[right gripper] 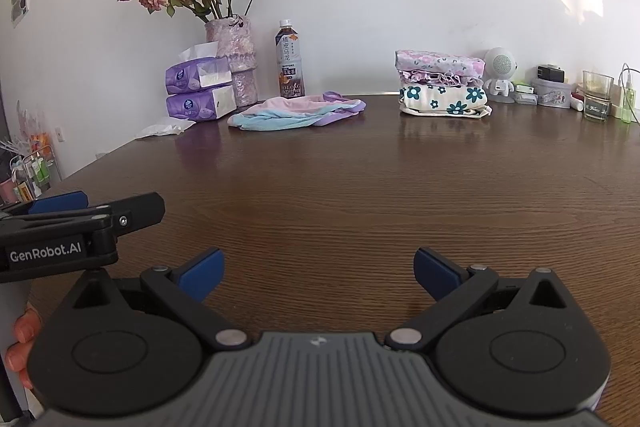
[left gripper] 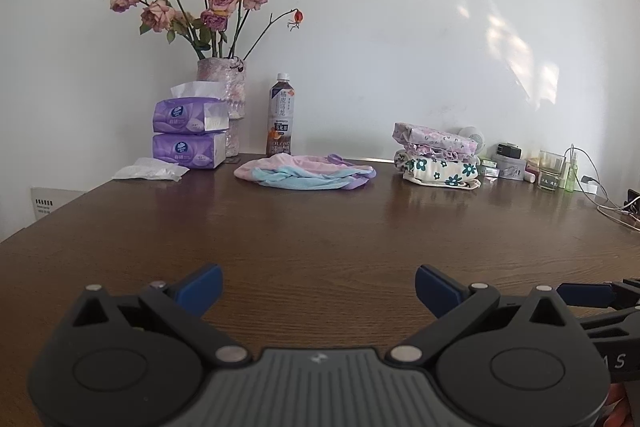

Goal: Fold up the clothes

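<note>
A crumpled pink, light-blue and lilac garment (left gripper: pixel 304 171) (right gripper: pixel 298 111) lies unfolded at the far middle of the brown wooden table (left gripper: pixel 320 235) (right gripper: pixel 340 187). To its right stands a stack of folded clothes (left gripper: pixel 438 157) (right gripper: pixel 442 83), a lilac floral piece on top of a white one with teal flowers. My left gripper (left gripper: pixel 319 287) hovers open over the near table edge, nothing between its blue pads. My right gripper (right gripper: pixel 319 269) is likewise open and empty, well short of the garment. The left gripper's side (right gripper: pixel 72 227) shows at the left of the right wrist view.
Along the back wall stand a vase of dried roses (left gripper: pixel 222 95), two purple tissue packs (left gripper: pixel 188 135), a tea bottle (left gripper: pixel 281 117), a clear plastic bag (left gripper: pixel 152 171), a small white robot figure (right gripper: pixel 500 73), a glass (right gripper: pixel 597 95), small boxes and cables (left gripper: pixel 600 195).
</note>
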`<state>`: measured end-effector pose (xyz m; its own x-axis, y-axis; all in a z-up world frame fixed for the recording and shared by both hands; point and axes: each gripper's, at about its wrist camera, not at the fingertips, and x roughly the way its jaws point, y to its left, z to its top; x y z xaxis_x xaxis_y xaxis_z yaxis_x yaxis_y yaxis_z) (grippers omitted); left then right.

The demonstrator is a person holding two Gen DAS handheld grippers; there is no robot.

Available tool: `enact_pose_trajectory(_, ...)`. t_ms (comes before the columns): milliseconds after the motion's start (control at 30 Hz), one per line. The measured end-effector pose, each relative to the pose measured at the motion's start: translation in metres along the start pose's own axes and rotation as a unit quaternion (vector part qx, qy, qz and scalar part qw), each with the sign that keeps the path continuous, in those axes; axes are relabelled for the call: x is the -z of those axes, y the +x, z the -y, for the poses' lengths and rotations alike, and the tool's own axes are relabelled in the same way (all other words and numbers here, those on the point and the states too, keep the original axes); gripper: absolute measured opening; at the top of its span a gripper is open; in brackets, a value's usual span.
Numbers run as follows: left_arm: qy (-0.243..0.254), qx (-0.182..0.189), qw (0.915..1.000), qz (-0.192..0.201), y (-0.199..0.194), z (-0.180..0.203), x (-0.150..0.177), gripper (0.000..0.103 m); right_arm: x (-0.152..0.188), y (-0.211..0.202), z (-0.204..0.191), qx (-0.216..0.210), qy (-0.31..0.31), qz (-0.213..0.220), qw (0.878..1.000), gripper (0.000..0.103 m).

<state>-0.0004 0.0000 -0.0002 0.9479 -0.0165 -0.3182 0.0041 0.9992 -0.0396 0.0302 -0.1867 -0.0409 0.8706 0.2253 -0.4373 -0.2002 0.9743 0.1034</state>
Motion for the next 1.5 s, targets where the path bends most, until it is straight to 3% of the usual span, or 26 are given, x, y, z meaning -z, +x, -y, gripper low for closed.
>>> enact_pose_trajectory(1500,-0.008,-0.011,0.9998,0.014,-0.0051,0.001,0.0047,0.103,0.0006,0.0019,0.0028,0.0,0.008,0.001,1.0,0.103)
